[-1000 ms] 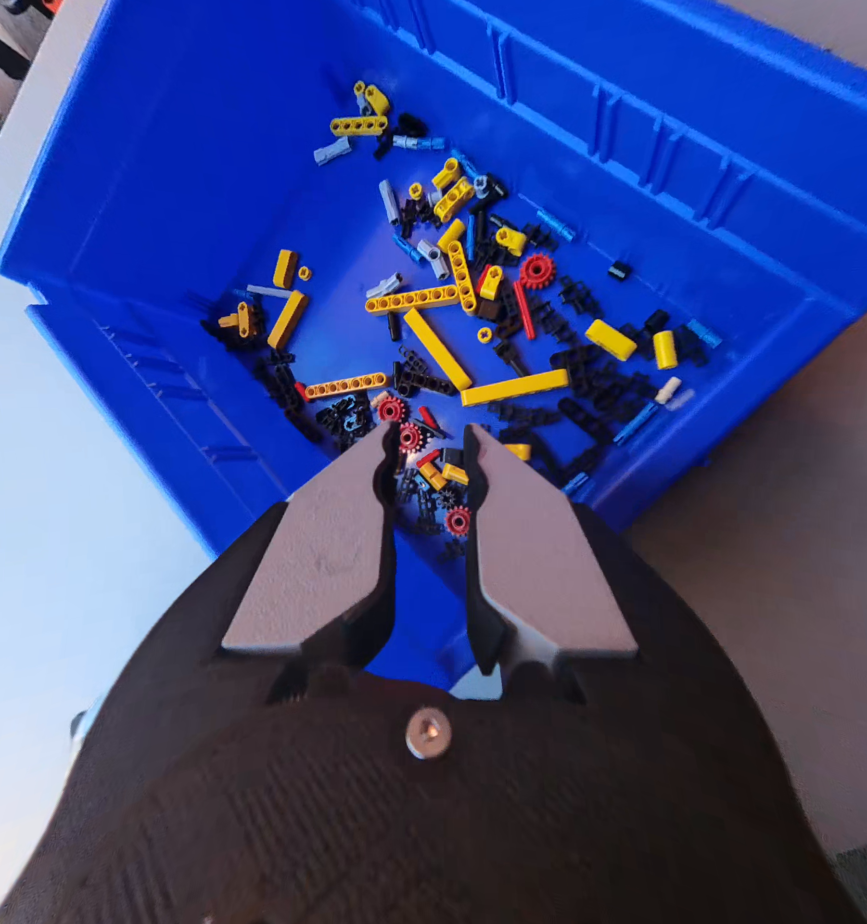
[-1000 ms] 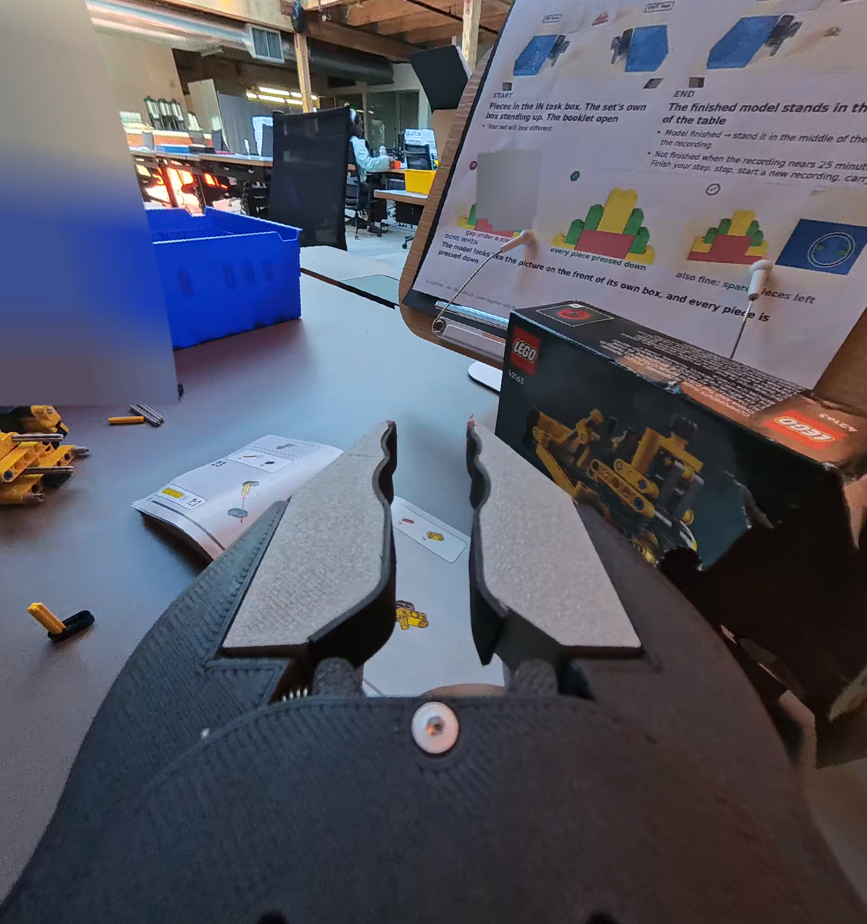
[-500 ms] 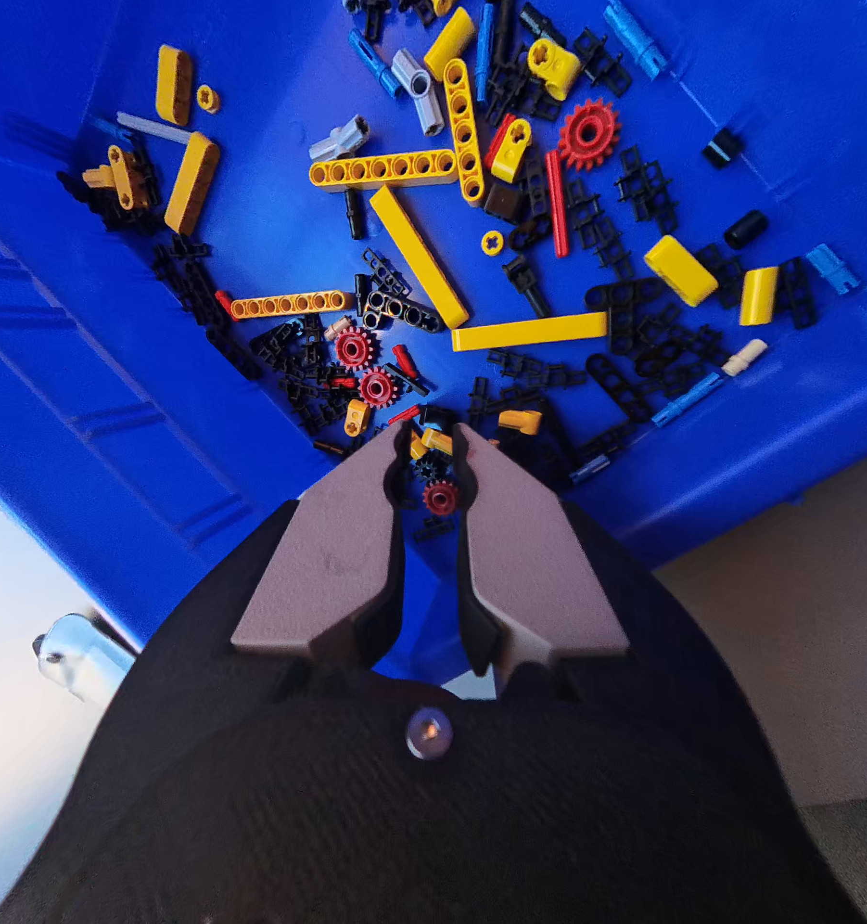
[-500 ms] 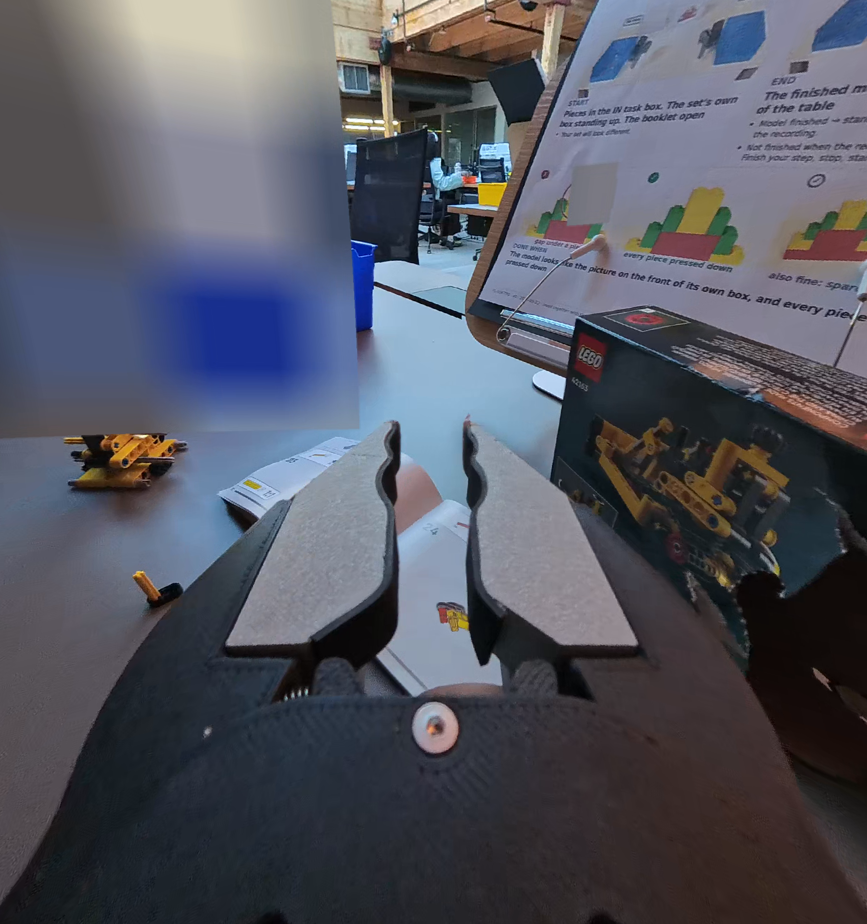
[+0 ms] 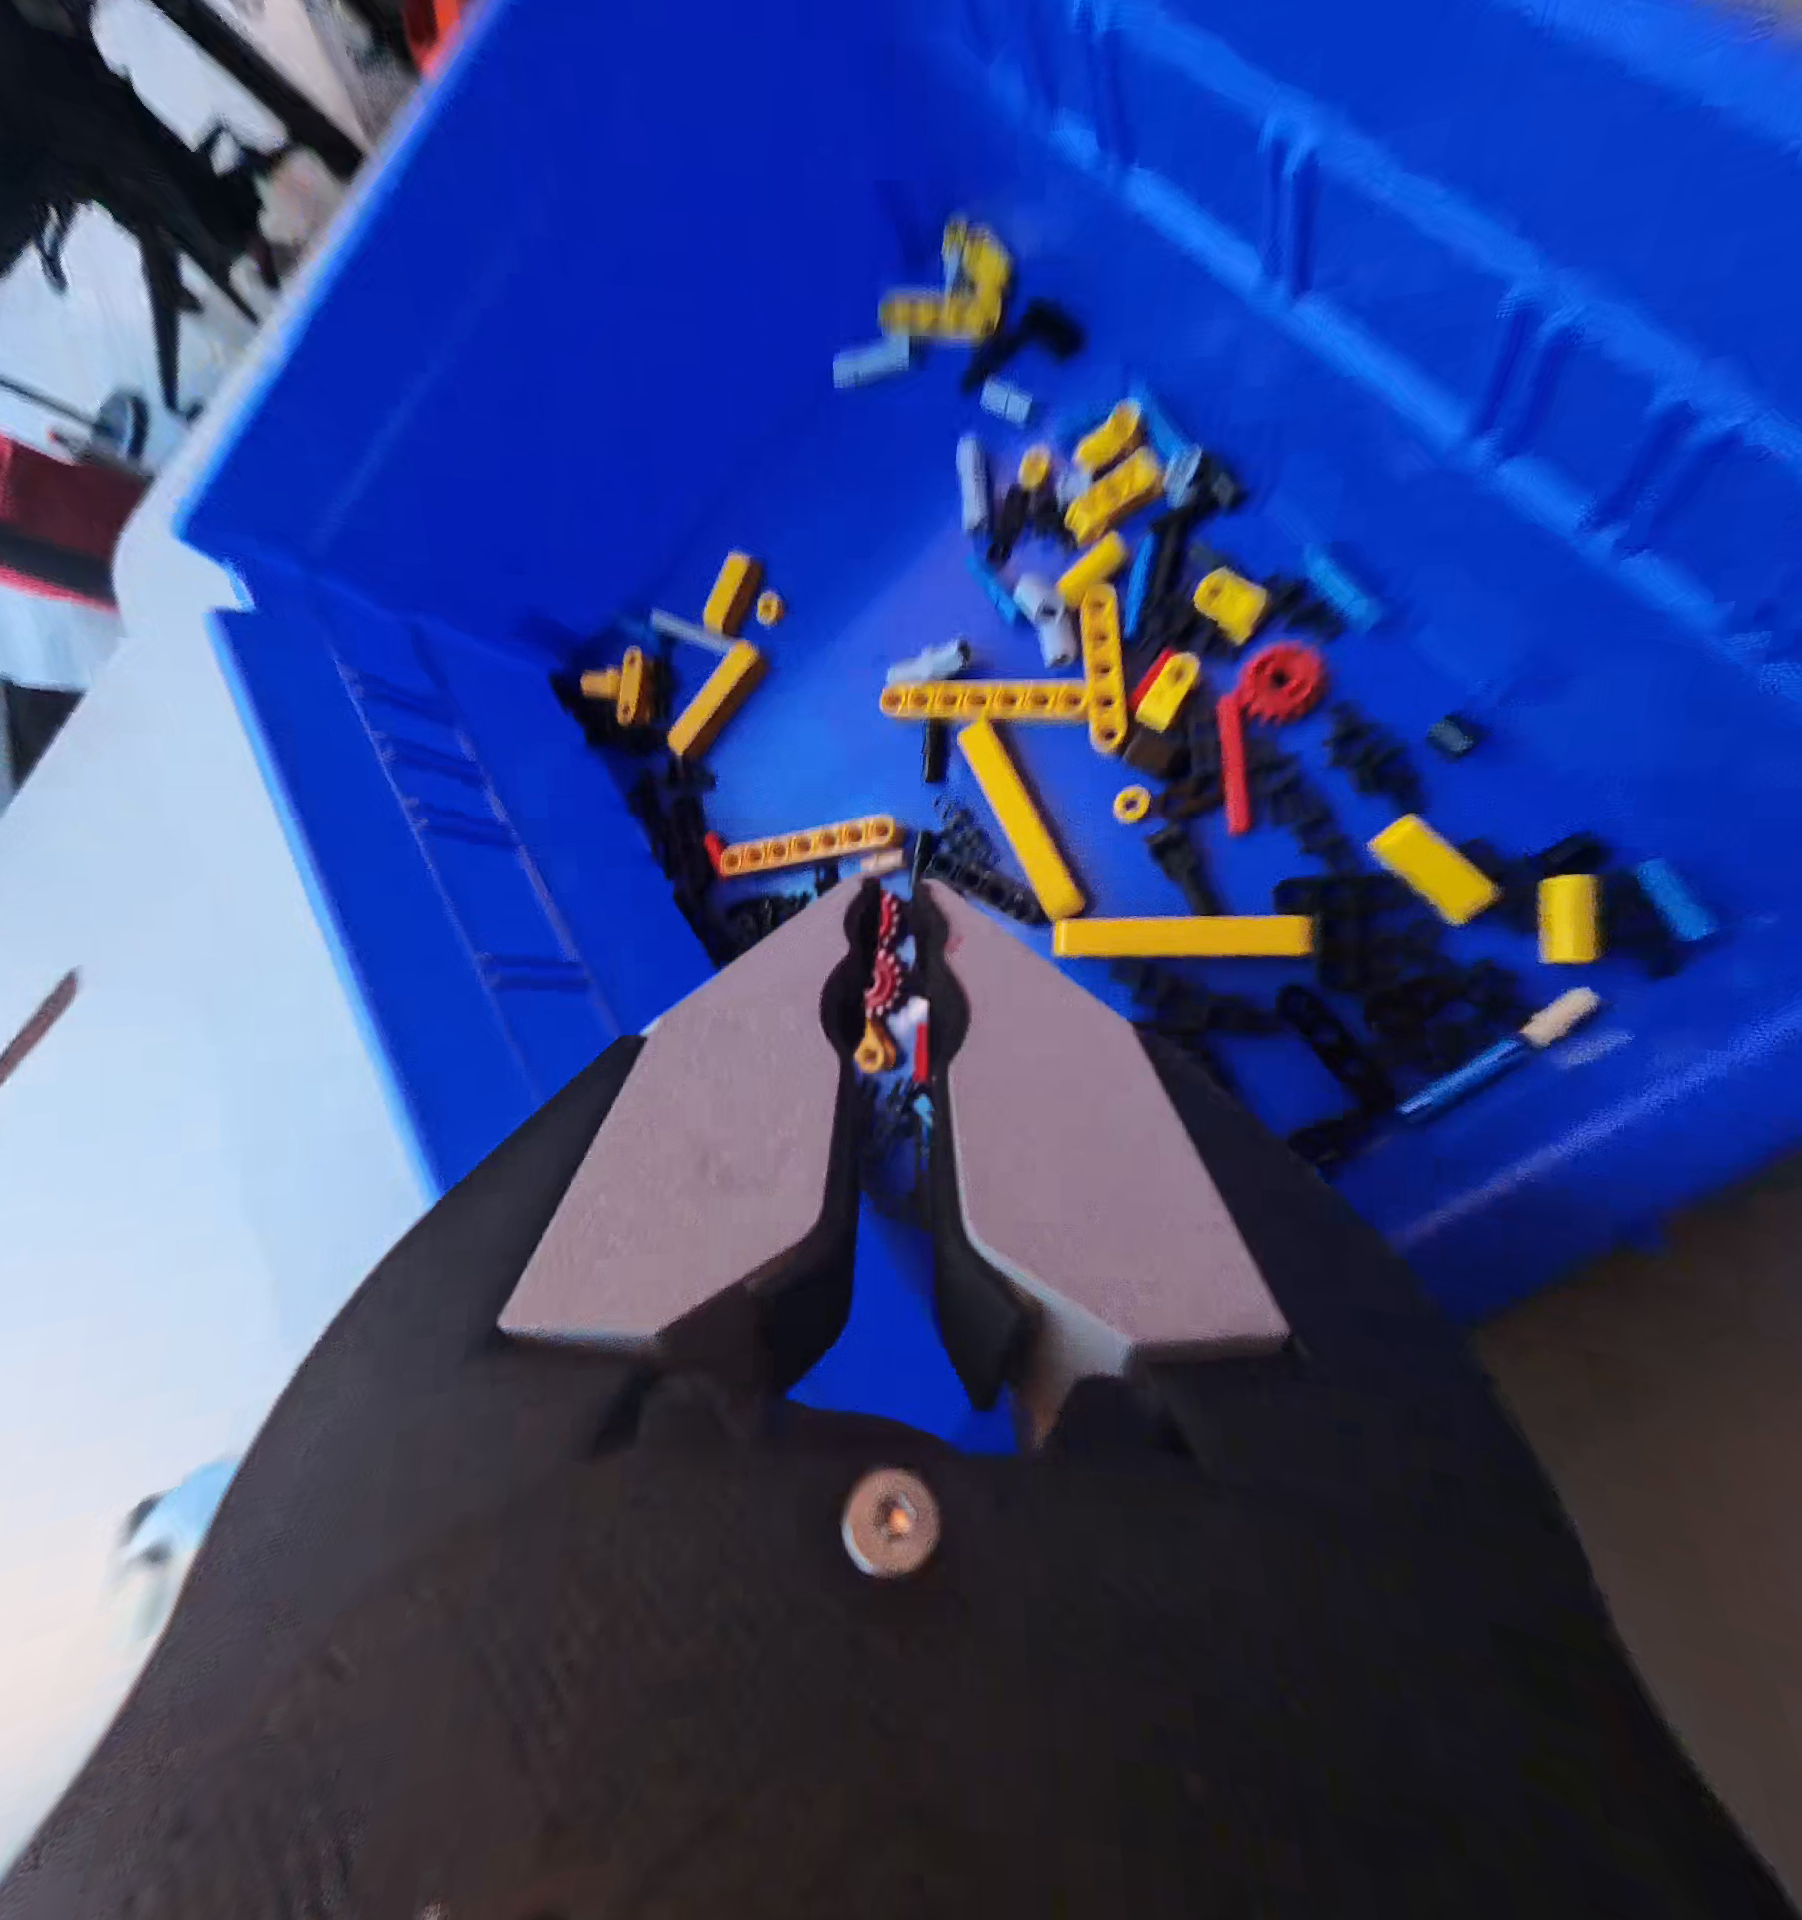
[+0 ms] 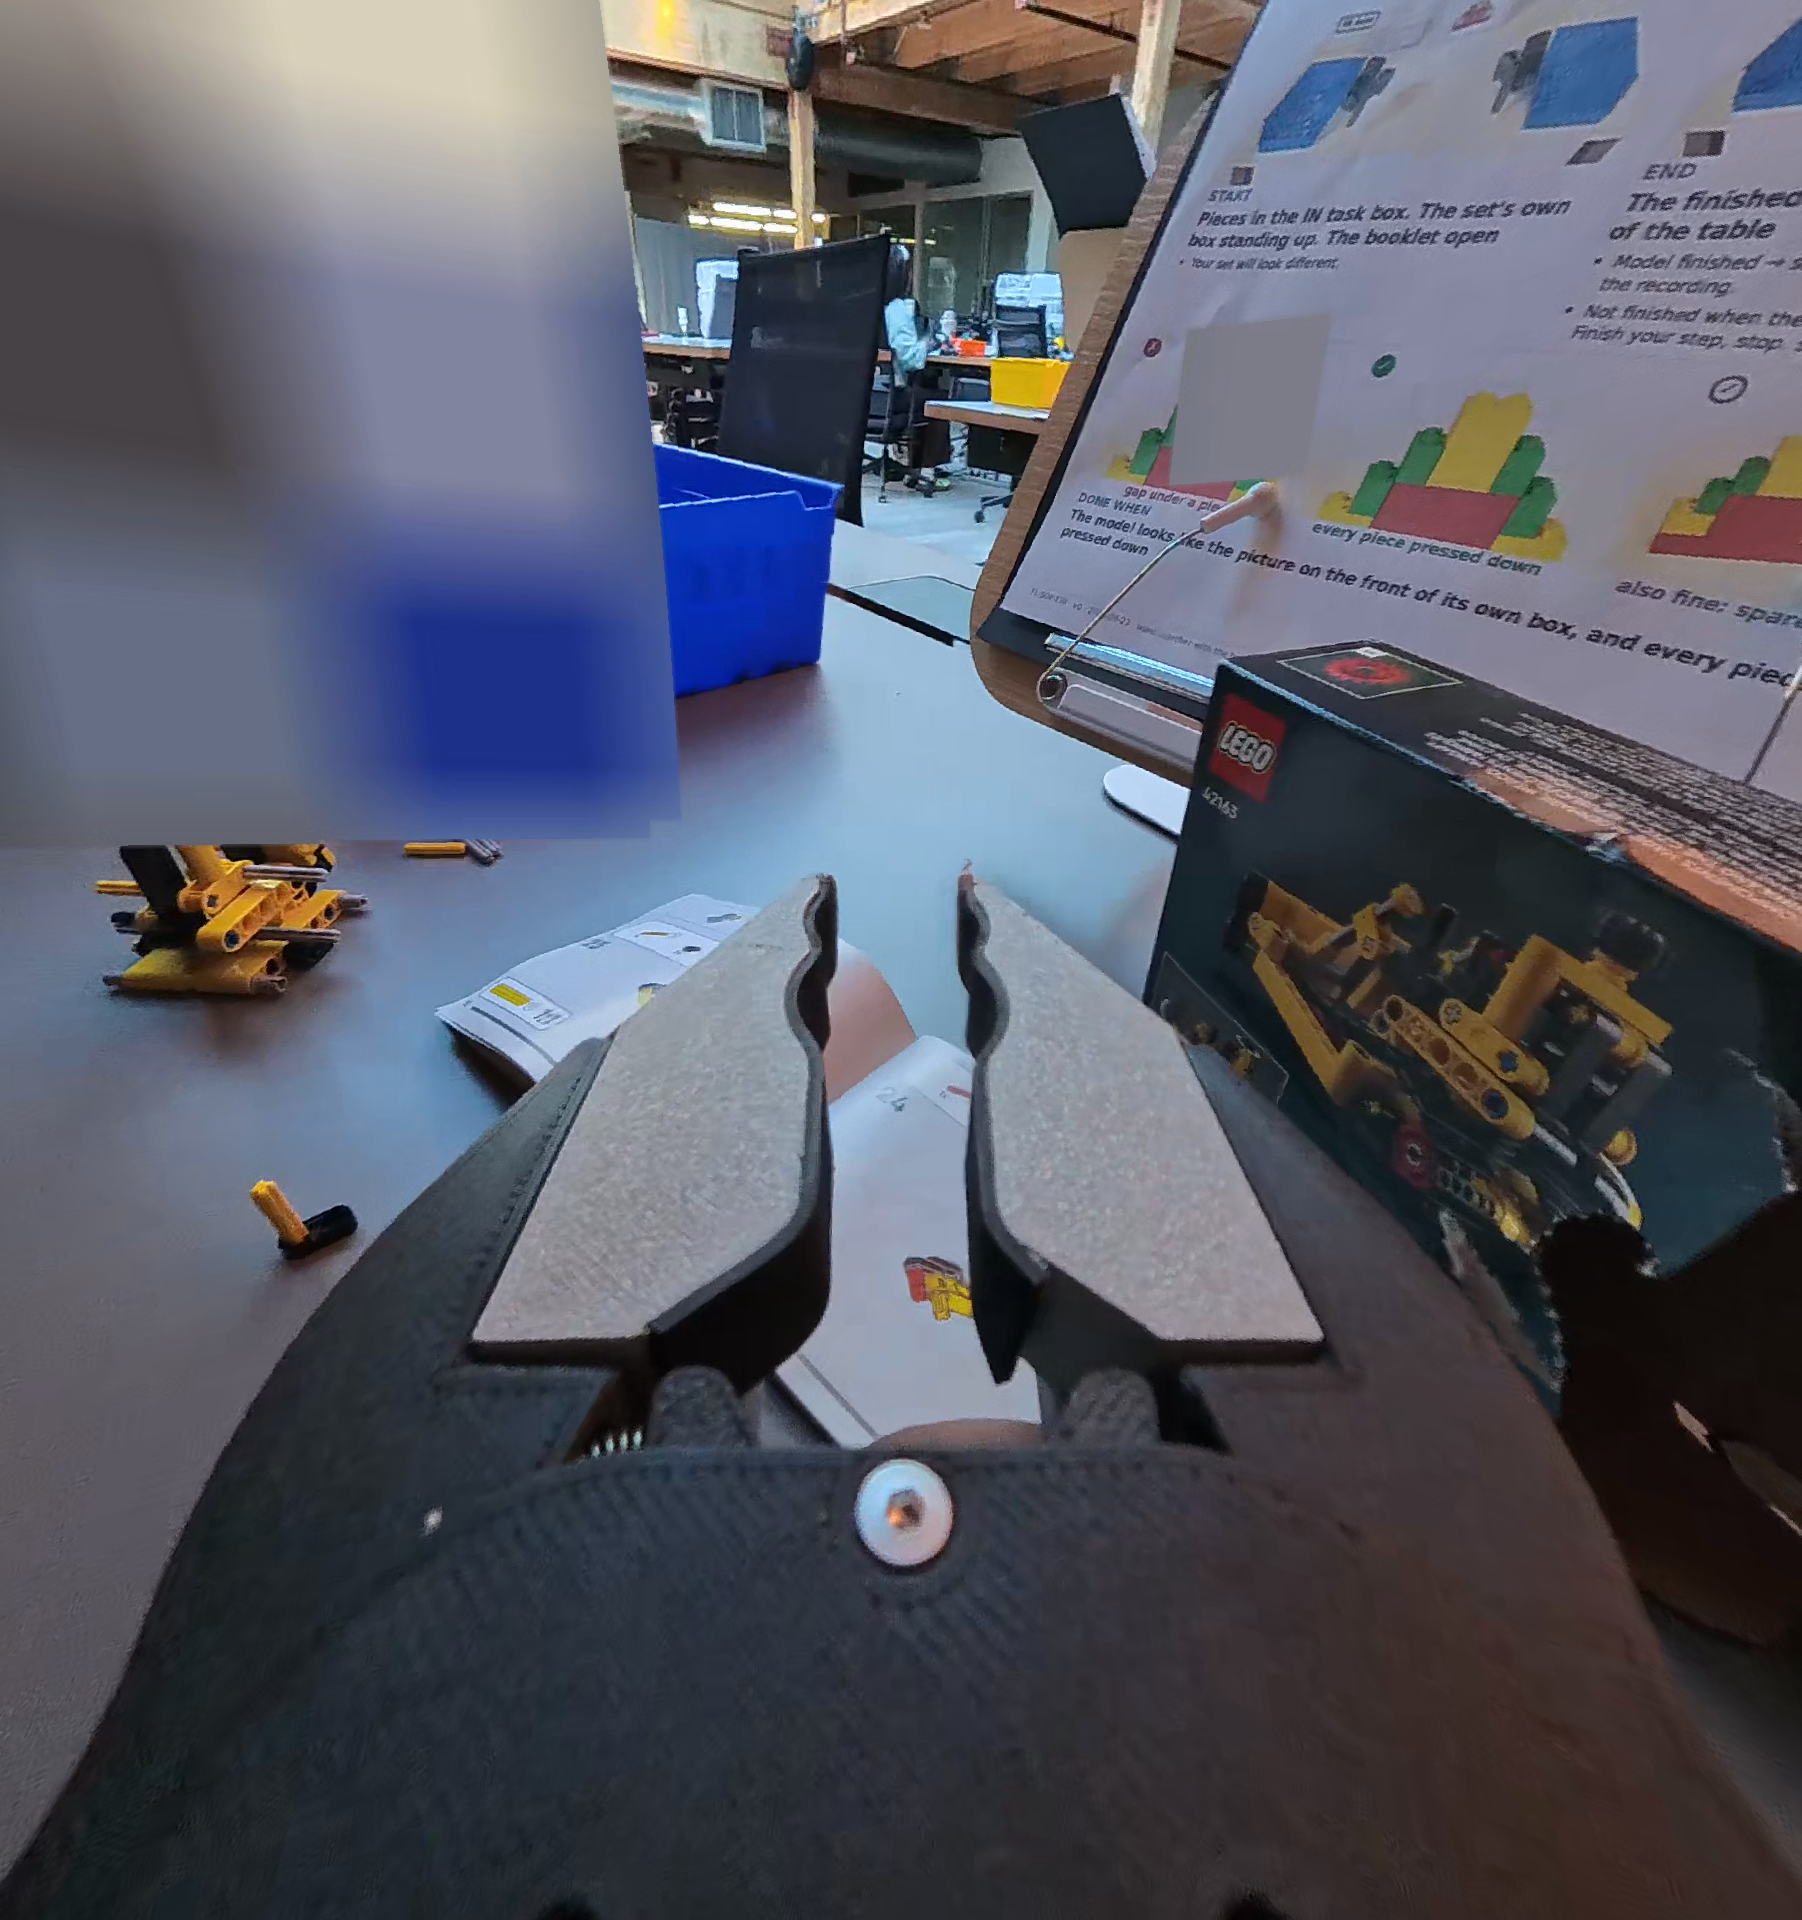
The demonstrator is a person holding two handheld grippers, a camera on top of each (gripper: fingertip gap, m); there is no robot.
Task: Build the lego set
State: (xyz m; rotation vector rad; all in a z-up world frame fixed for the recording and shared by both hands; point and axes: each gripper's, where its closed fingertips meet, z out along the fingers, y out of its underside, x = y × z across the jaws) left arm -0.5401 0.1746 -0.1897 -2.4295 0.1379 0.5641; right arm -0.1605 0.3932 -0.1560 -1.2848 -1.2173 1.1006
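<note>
Left wrist view showed your left gripper (image 5: 892, 914) pinched on a small red gear (image 5: 884, 971) above the blue bin (image 5: 585, 436), a light, stiff, toothed piece best held across its flat faces, while your right gripper (image 6: 897, 894) sat parted, empty.

A dark table (image 6: 876, 748) carries a blue bin (image 6: 746, 566) at the far side, a yellow model (image 6: 222, 914) at left, a yellow-black piece (image 6: 299, 1221) nearer, an open booklet (image 6: 585, 987) in the middle, the set box (image 6: 1479, 997) and a stand (image 6: 1136, 717) at right.
</note>
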